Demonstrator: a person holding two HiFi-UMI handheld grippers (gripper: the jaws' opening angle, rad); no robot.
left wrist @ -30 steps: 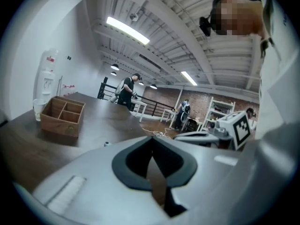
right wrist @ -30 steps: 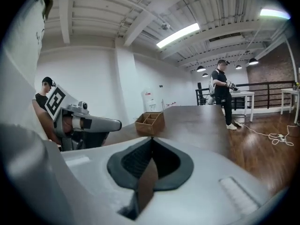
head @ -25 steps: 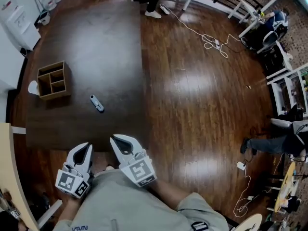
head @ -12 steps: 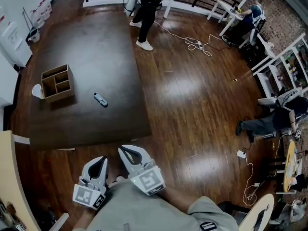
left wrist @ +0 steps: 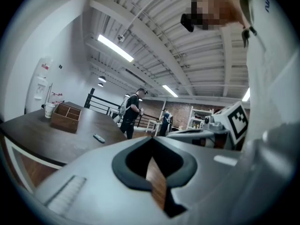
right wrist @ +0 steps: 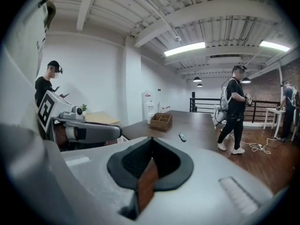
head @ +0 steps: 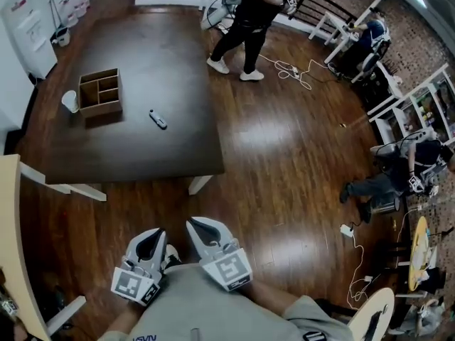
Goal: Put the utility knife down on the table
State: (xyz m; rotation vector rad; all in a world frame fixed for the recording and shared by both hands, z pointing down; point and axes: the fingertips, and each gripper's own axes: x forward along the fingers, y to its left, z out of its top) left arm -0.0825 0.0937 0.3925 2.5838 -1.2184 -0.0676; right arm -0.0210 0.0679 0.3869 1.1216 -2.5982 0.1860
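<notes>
The person has backed farther from the table [head: 135,155], where the utility knife [head: 158,119] lies beside the wooden box [head: 99,93], with left gripper [head: 156,234] and right gripper [head: 193,224] closed and empty, so the placing looks done

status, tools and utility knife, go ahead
Left tool shut, empty; right tool shut, empty. Utility knife lying on table, apart from wooden box. Both tools short of the table, over floor. Nothing seen in the way.
</notes>
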